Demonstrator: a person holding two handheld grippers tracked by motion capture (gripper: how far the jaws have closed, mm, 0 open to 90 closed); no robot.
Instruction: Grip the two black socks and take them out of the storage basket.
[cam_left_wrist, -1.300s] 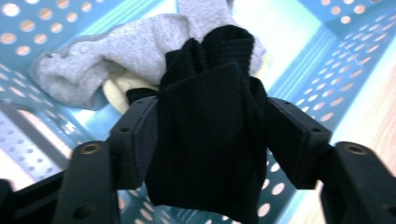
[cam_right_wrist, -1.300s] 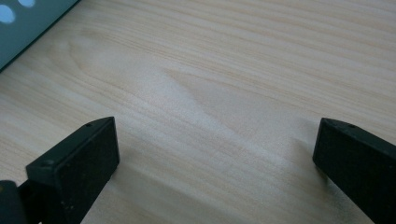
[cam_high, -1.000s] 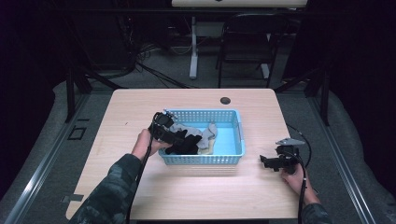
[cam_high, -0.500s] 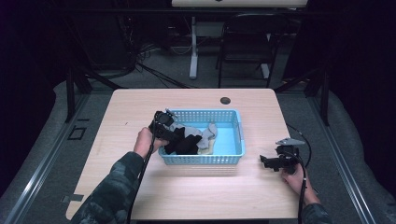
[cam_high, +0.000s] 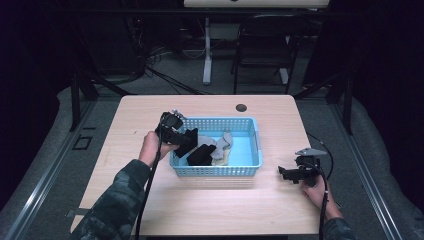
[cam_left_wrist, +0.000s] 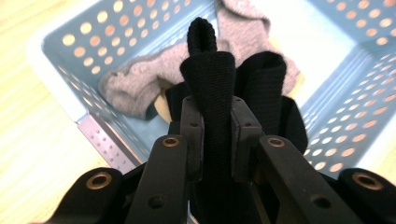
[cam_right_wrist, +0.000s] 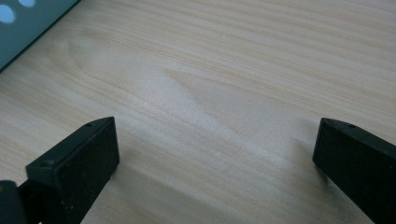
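A blue perforated basket (cam_high: 215, 171) stands in the middle of the wooden table. It holds a black sock (cam_high: 200, 154) and a grey sock (cam_high: 223, 146). My left gripper (cam_high: 187, 140) reaches over the basket's left rim and is shut on the black sock. In the left gripper view the pads of my left gripper (cam_left_wrist: 217, 135) pinch a fold of the black sock (cam_left_wrist: 208, 79), which rises above the grey sock (cam_left_wrist: 135, 88) and the basket (cam_left_wrist: 56, 60). My right gripper (cam_high: 286, 174) rests on the table to the right of the basket. The jaws of my right gripper (cam_right_wrist: 215, 154) stand wide apart over bare wood.
The table (cam_high: 140, 115) has a dark round grommet (cam_high: 241, 107) near its far edge. A chair (cam_high: 262, 45) and stand legs are behind the table. A corner of the basket (cam_right_wrist: 23, 23) shows at the top left of the right gripper view.
My left gripper has closed on the black sock and risen a little, pulling a fold of it up. My right gripper has stayed where it was.
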